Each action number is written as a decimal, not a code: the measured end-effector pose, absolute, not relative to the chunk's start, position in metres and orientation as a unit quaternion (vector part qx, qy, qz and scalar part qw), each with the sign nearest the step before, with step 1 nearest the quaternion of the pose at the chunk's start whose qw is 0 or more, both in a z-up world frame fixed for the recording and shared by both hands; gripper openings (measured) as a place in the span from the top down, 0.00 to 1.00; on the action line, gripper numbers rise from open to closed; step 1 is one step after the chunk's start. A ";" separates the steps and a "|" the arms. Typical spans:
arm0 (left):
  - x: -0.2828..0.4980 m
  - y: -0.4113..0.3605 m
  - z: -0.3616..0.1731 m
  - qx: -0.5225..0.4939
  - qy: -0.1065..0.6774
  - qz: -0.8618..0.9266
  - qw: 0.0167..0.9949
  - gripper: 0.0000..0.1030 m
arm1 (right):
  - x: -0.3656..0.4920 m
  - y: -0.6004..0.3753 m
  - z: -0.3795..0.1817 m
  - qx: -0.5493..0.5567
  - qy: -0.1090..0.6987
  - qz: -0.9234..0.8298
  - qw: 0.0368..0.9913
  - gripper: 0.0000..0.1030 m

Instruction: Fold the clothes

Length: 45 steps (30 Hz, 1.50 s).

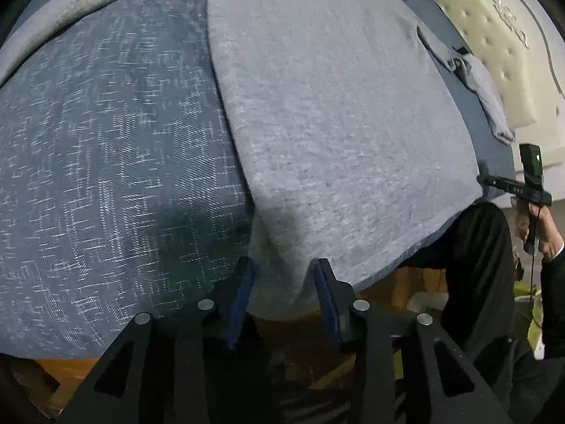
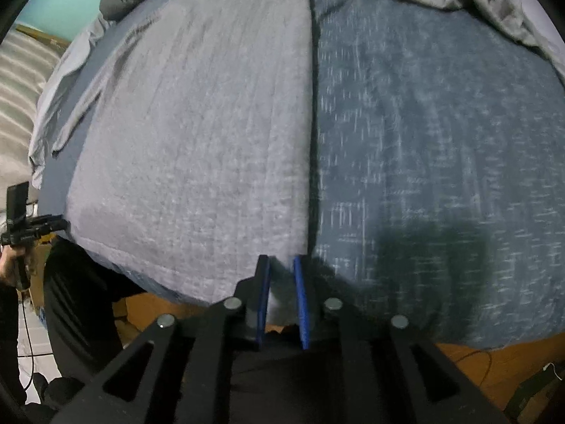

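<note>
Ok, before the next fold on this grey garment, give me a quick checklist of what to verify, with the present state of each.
1. Left gripper around the near hem of the grey knit garment: ok, fabric between its fingers, jaws apart.
2. Right gripper at the garment's near corner: ok, fabric between the jaws, not pinched.
3. Garment flat on the blue patterned bedspread: ok, smooth, one straight lengthwise edge.
4. Far end of the garment: cannot tell, loose grey fabric is bunched there.
5. Landing area on the bedspread beside the garment: ok.
</note>
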<state>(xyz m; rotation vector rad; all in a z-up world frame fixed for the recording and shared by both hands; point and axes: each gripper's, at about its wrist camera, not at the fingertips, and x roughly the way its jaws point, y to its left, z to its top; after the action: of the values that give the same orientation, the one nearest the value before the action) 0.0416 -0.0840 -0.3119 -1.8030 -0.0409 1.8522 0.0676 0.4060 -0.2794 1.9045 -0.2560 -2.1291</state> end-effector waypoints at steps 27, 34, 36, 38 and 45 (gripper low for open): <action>0.058 -0.133 -0.298 -0.689 -0.008 0.682 0.246 0.94 | 0.083 0.409 -0.263 0.640 -0.087 -0.746 0.162 0.97; 0.062 -0.132 -0.297 -0.681 0.008 0.688 0.253 0.63 | 0.076 0.403 -0.270 0.638 -0.078 -0.751 0.153 0.61; 0.062 -0.133 -0.298 -0.682 0.003 0.684 0.259 0.63 | 0.073 0.408 -0.266 0.637 -0.078 -0.752 0.151 0.59; 0.062 -0.133 -0.303 -0.684 0.007 0.682 0.260 0.63 | 0.074 0.406 -0.272 0.641 -0.085 -0.747 0.158 0.59; 0.074 -0.121 -0.305 -0.682 0.012 0.682 0.263 0.94 | 0.084 0.387 -0.291 0.655 -0.085 -0.731 0.173 0.80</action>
<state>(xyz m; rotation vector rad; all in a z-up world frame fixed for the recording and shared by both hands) 0.0738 -0.1213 -0.3051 -1.8451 0.0323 1.8440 0.0836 0.3873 -0.2906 1.8584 -0.2401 -2.0732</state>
